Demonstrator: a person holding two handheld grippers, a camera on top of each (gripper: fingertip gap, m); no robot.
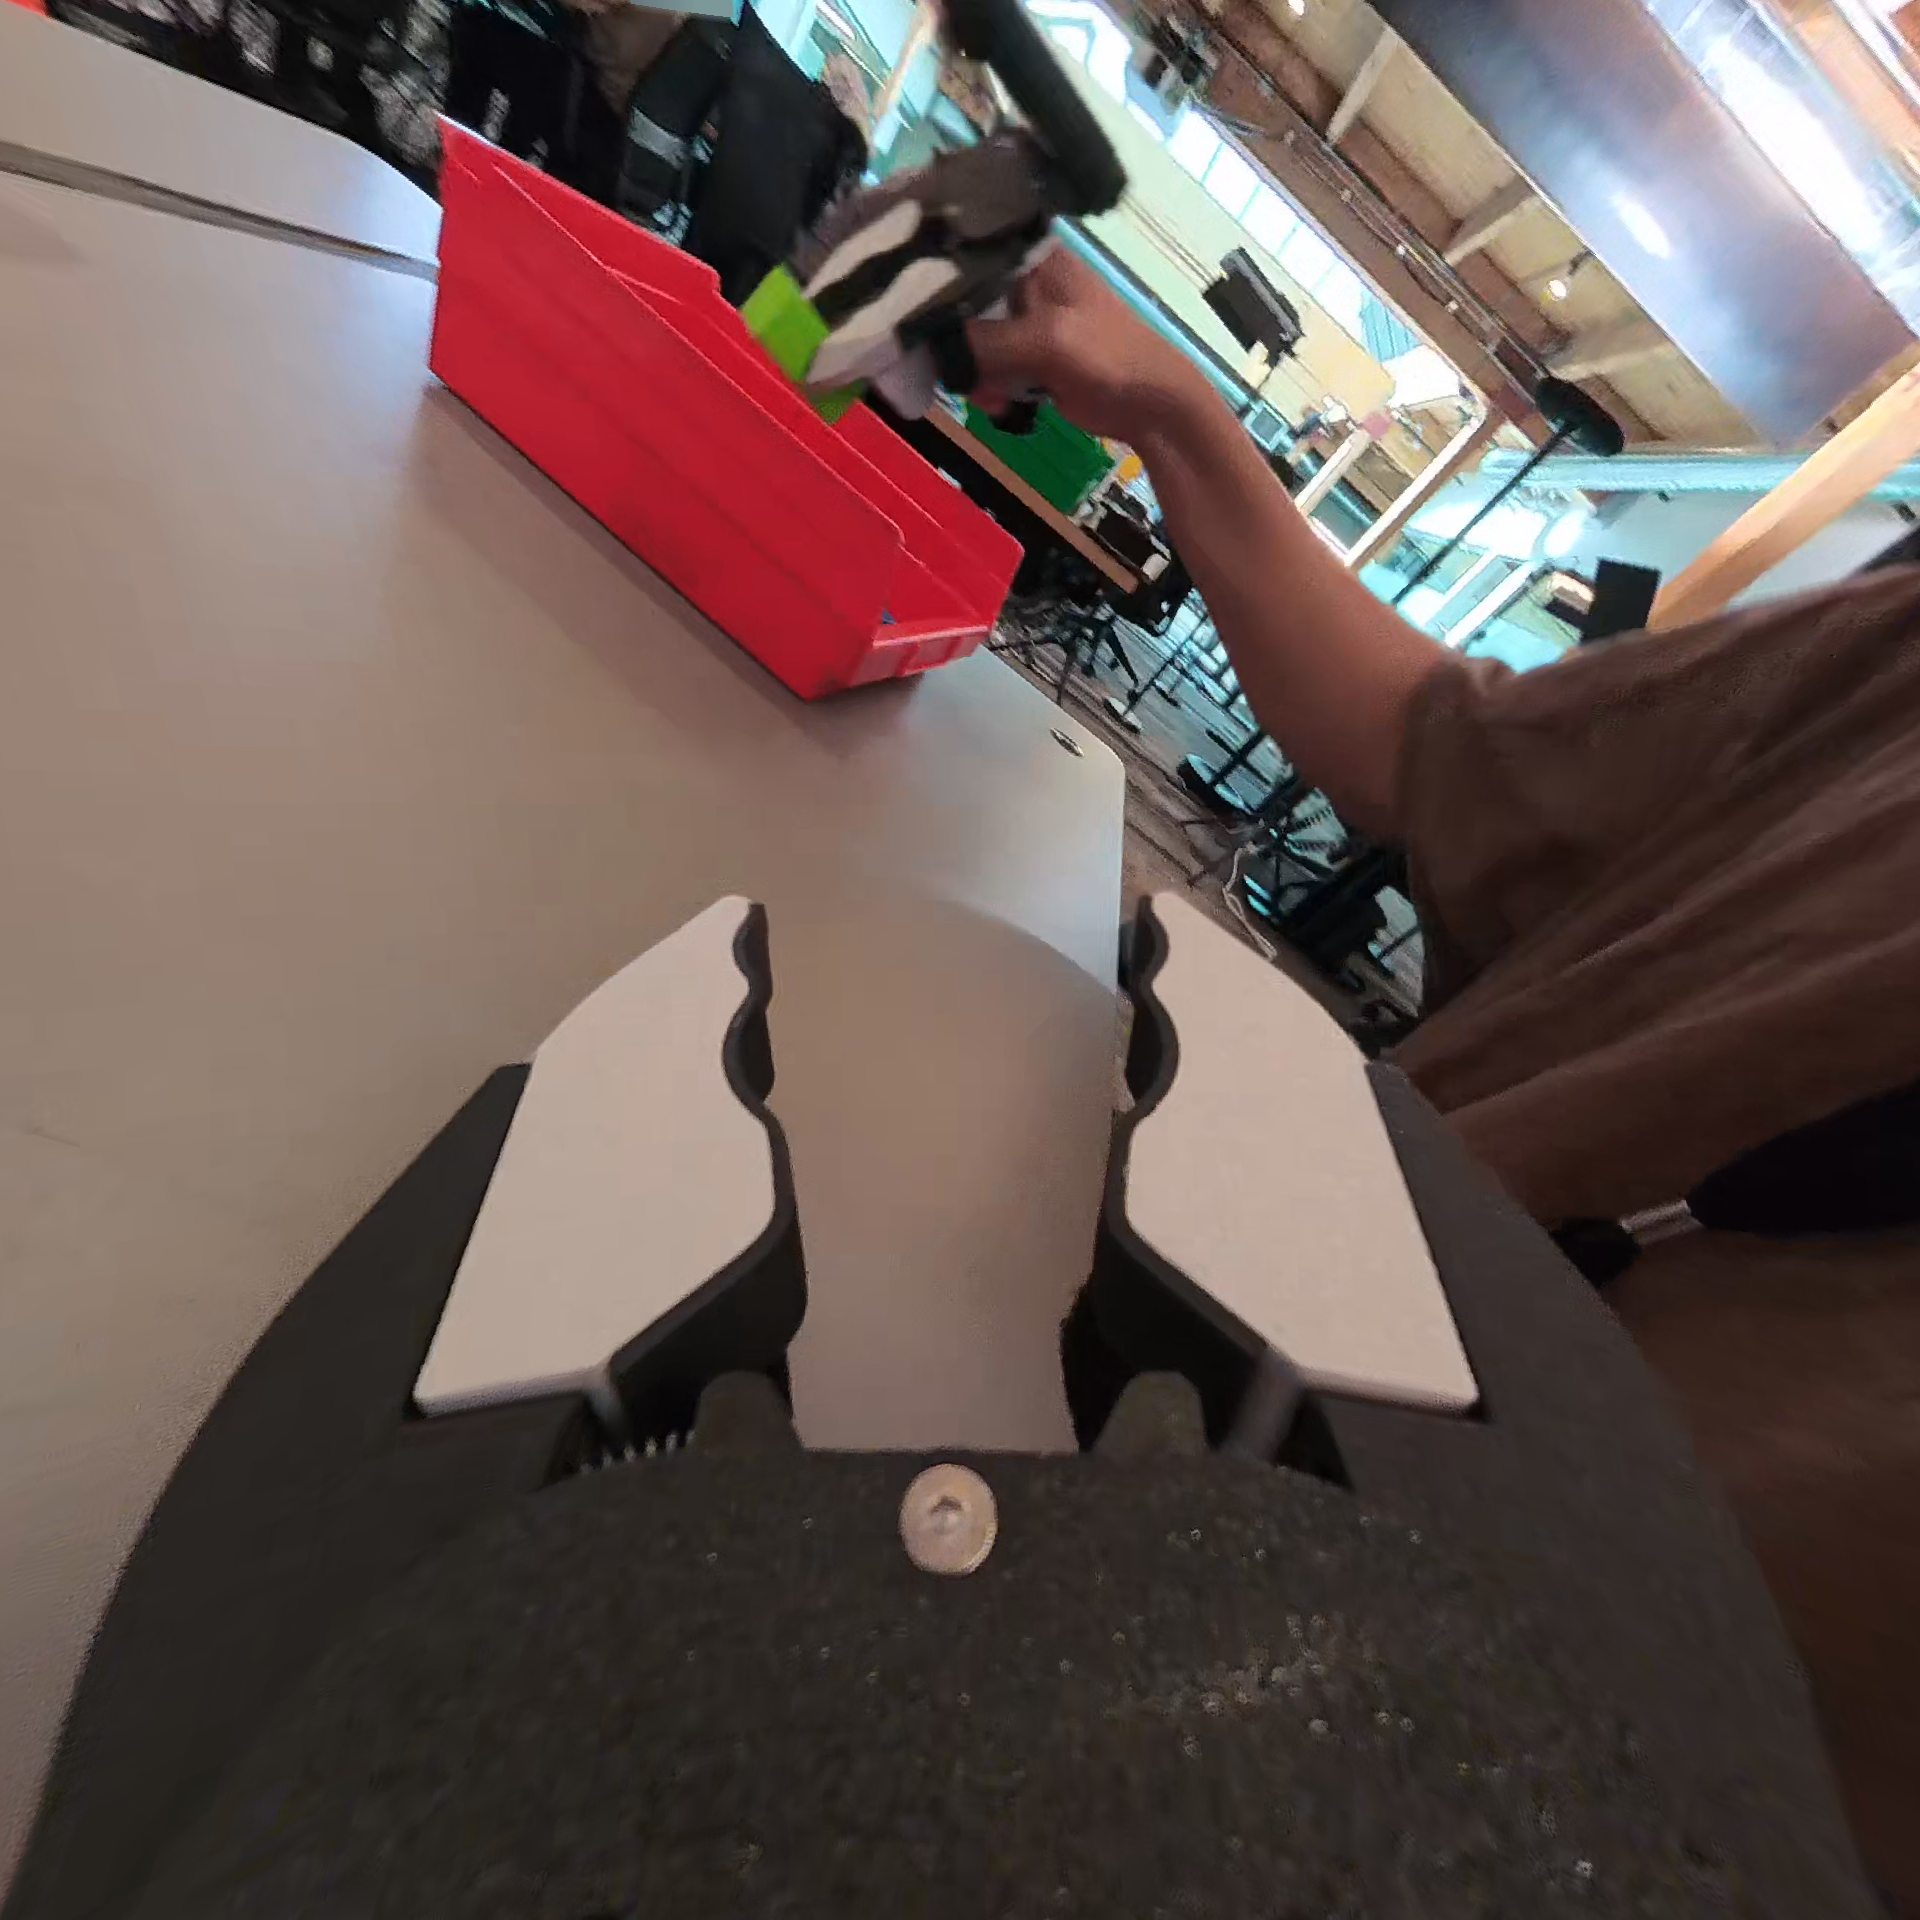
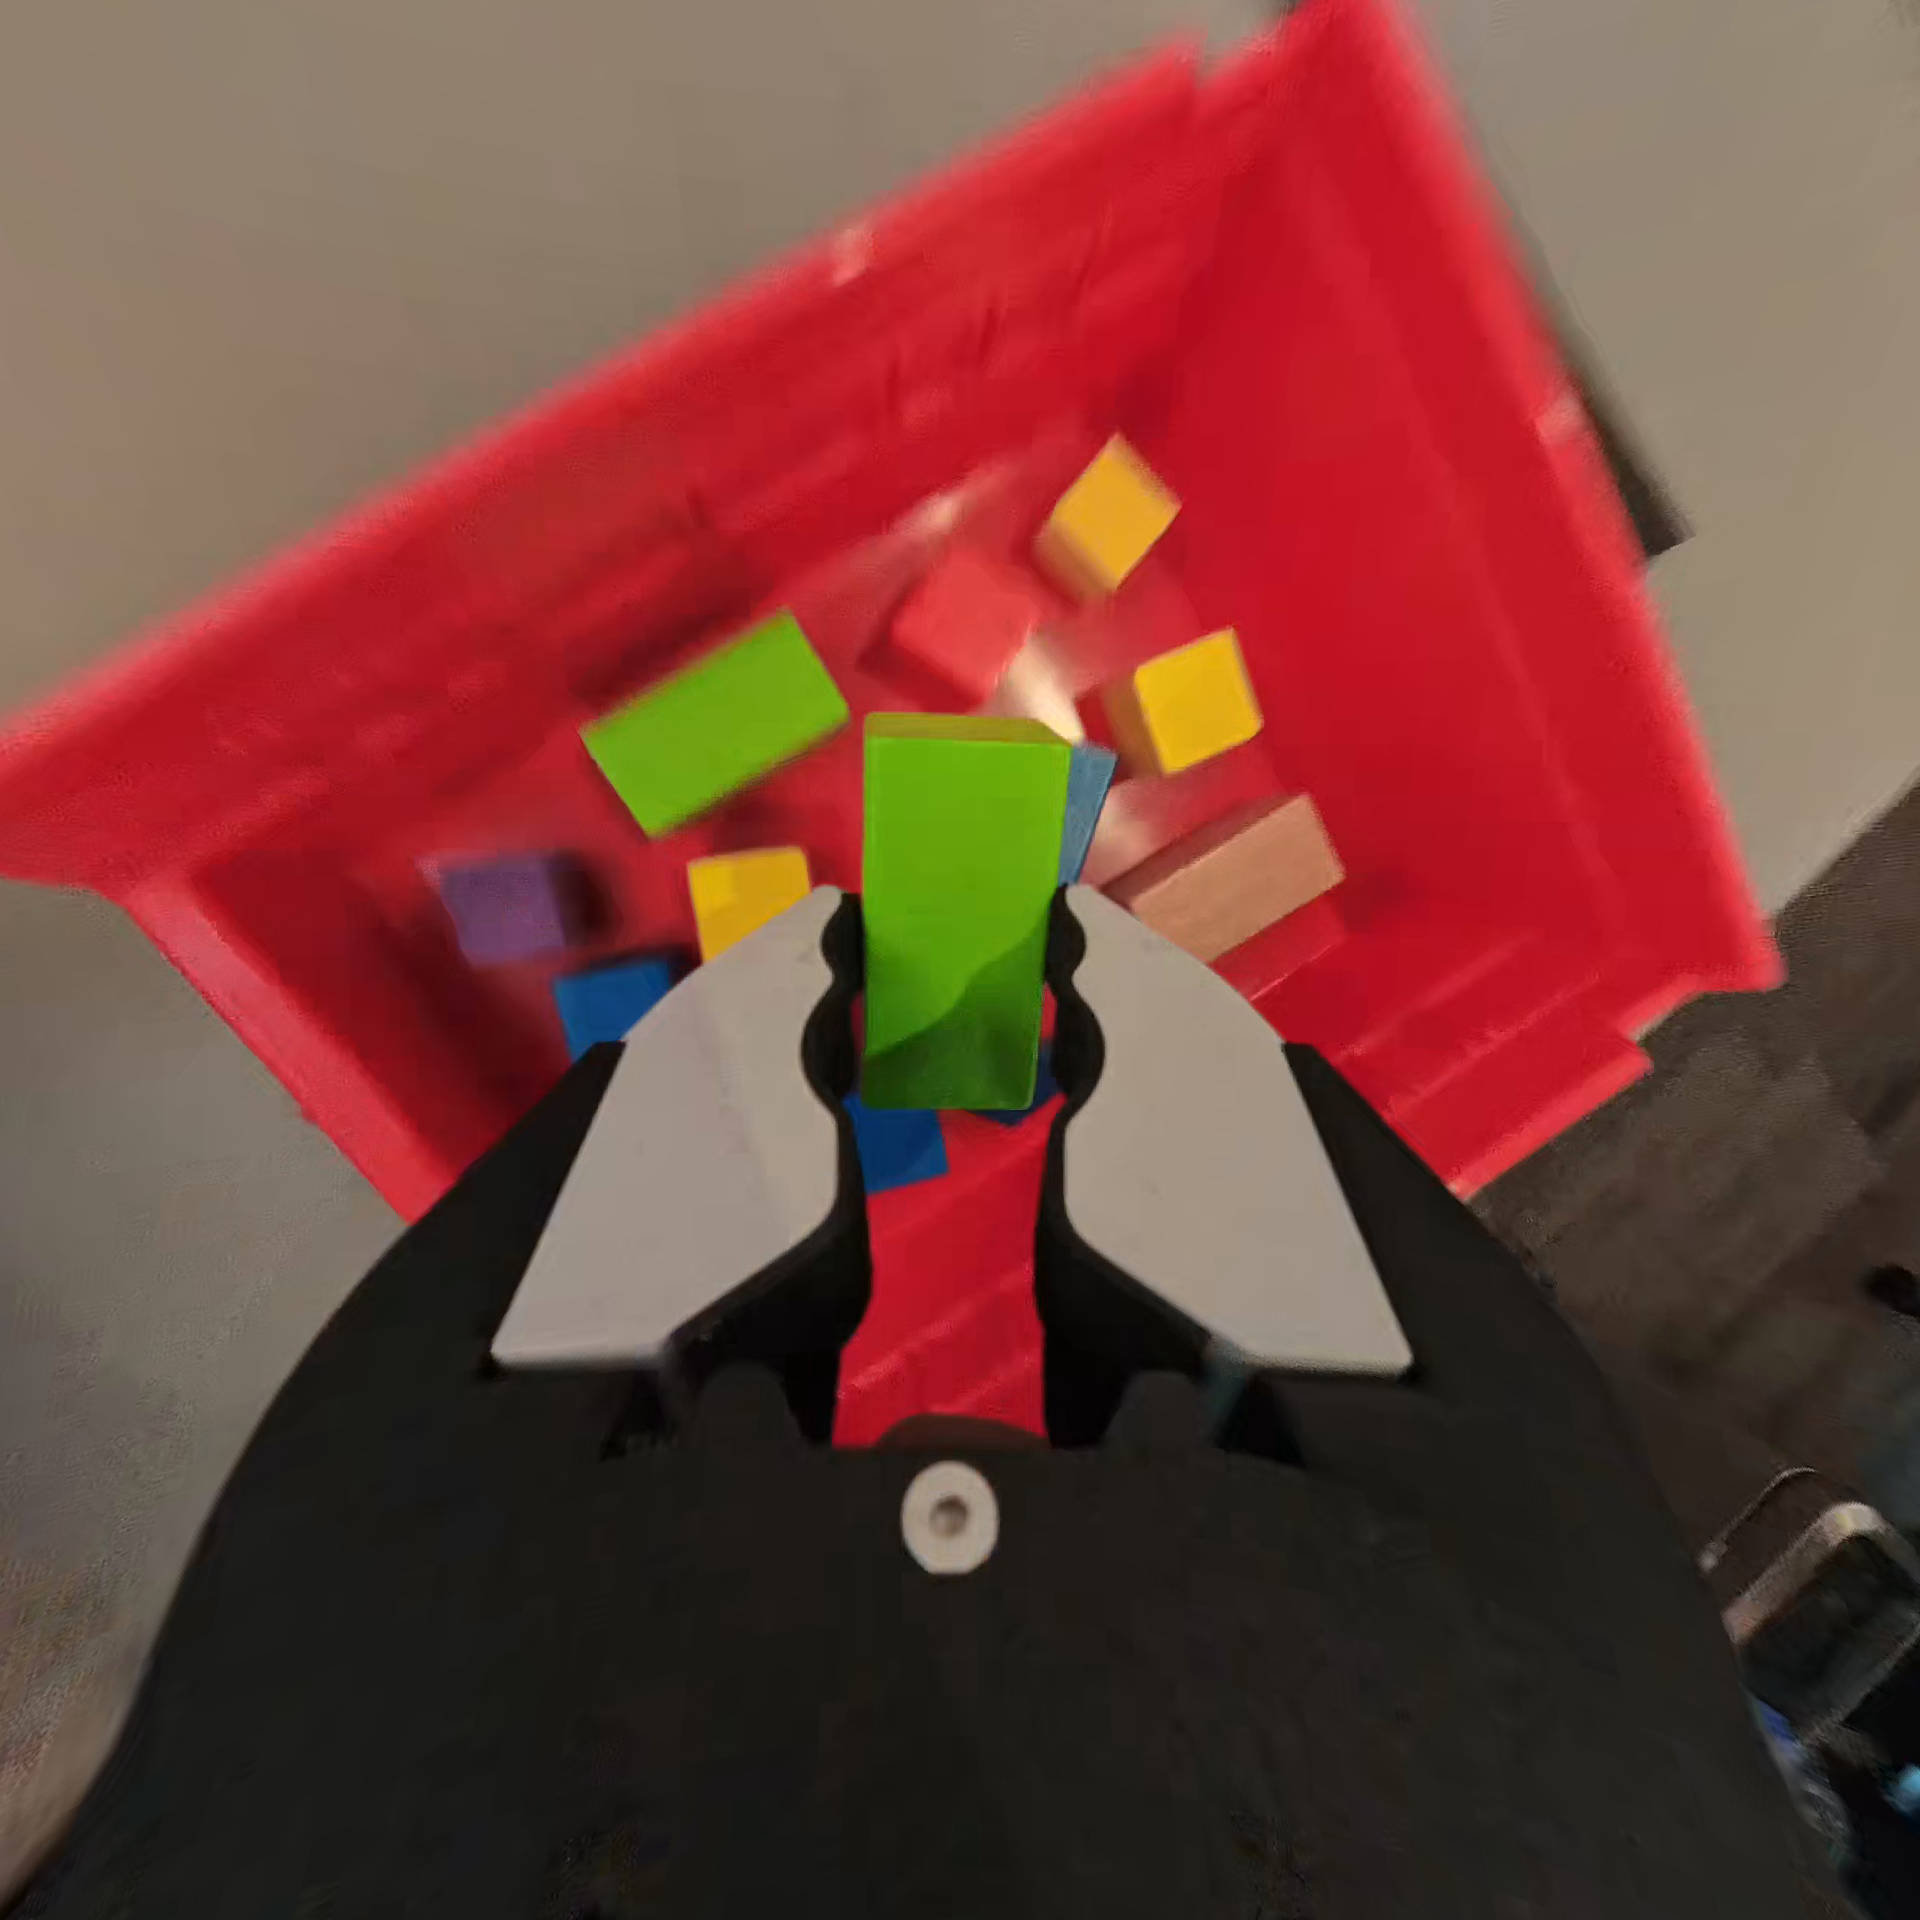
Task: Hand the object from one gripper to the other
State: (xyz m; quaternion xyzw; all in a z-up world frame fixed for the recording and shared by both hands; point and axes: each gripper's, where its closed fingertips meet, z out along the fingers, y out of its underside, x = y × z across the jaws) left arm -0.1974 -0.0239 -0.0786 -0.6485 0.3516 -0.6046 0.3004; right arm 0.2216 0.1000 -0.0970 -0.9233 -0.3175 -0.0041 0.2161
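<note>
We see bright daylight from the windows at the far right of the left wrist view, blowing out to teal-white glare there, while the grey table [image 1: 312, 727] is evenly lit with a soft sheen. Wide-angle distortion bends the table's edge. The far tool [image 1: 831, 312] is smeared by motion. In the right wrist view, the red bin [image 2: 1351, 520] and its blocks are blurred; the green block [image 2: 956, 914] held close is sharp, half in shadow.
</note>
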